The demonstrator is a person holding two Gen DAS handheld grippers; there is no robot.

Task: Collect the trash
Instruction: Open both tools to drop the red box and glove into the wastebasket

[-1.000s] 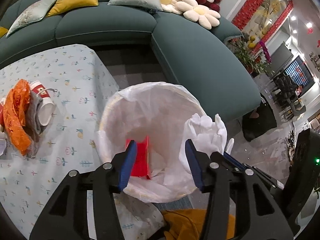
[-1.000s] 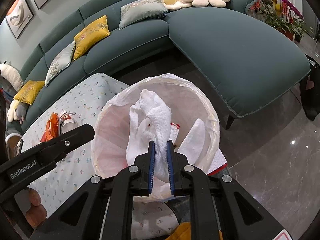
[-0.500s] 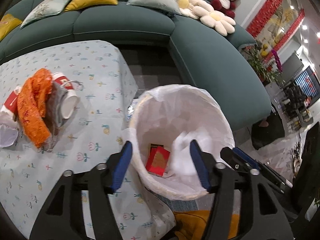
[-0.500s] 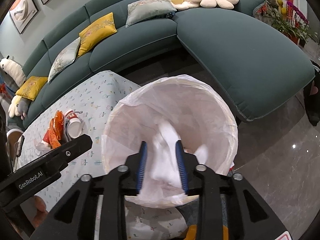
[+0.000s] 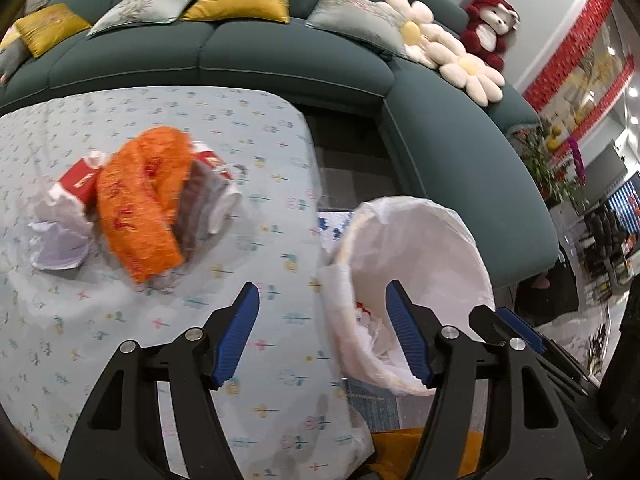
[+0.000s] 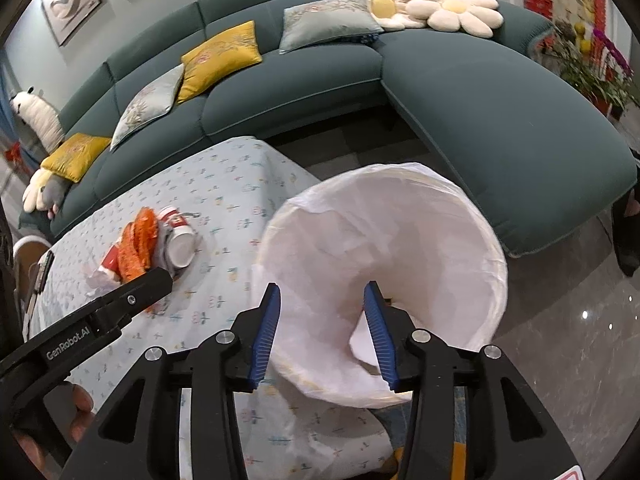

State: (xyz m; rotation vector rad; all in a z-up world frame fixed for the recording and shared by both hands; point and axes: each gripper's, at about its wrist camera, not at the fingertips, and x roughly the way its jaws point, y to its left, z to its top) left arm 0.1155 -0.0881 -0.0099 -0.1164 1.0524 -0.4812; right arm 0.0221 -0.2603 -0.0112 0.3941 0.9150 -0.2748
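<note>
A bin lined with a white bag (image 5: 416, 264) (image 6: 384, 256) stands beside the table's right edge, with white tissue and a red item inside. On the table lies a trash pile: an orange wrapper (image 5: 140, 200) (image 6: 136, 240), a paper cup on its side (image 5: 218, 196) (image 6: 180, 240), a red carton (image 5: 78, 180) and crumpled white paper (image 5: 58, 236). My left gripper (image 5: 322, 334) is open and empty over the table edge, right of the pile. My right gripper (image 6: 322, 330) is open and empty above the bin's near rim.
A table with a light patterned cloth (image 5: 160, 340) (image 6: 224, 208) fills the left. A curved dark green sofa (image 5: 280, 64) (image 6: 480, 104) with cushions and flower pillows stands behind. Grey glossy floor (image 6: 576, 344) lies at the right. A phone (image 6: 40, 272) lies at the table's far left.
My right gripper opened and dropped the white tissue into the bin. My left gripper swung left from above the bin to the table edge, toward the trash pile.
</note>
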